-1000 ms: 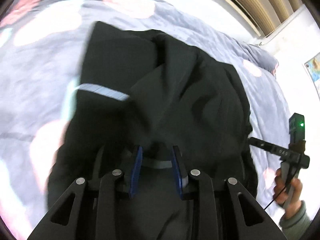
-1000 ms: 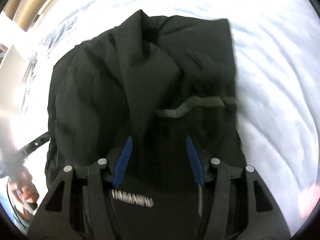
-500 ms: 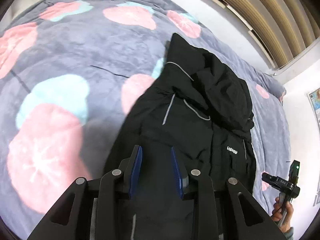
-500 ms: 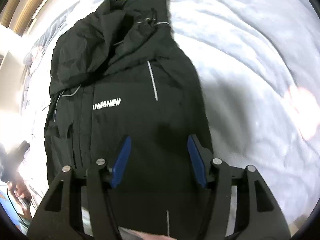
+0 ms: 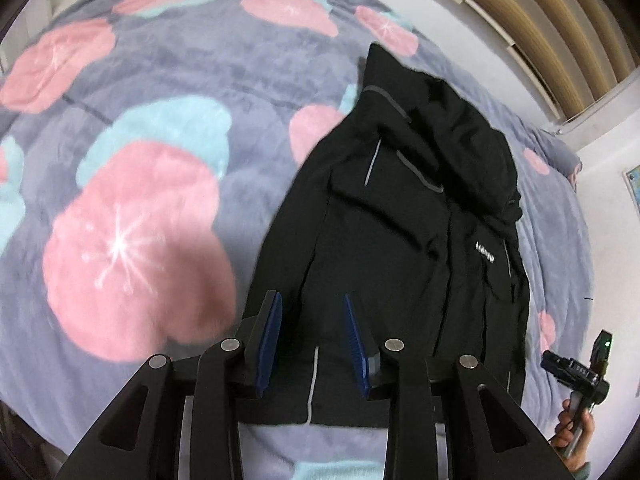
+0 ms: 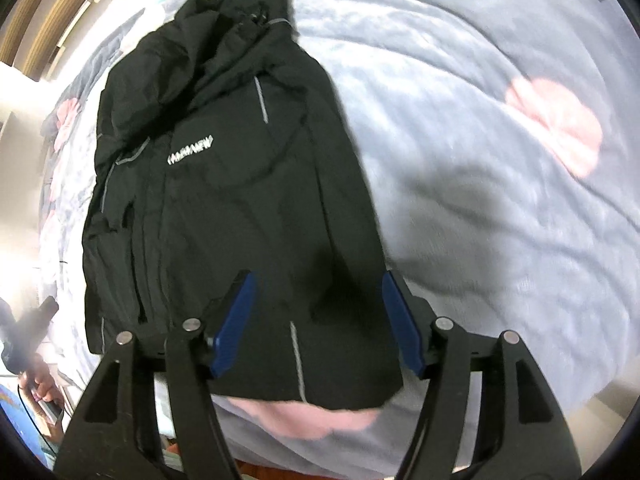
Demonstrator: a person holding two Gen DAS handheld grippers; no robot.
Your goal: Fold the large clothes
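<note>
The black jacket (image 5: 404, 248) lay flat on the bed (image 5: 168, 80), filling the centre of both views, hood toward the top. The left hand-held gripper (image 5: 314, 344) hovered narrowly parted and empty over the hem while the right hand-held gripper (image 6: 328, 324) had just been opening, wide and empty. Best to pinch both hem corners evenly and fold straight up toward the hood, keeping the fabric smooth.

You look down on a bed under a fuzzy grey-lavender blanket with pink and pale-blue blotches (image 5: 168, 92); tan slatted blinds (image 5: 560, 20) hang against white walls (image 5: 600, 160).
</note>
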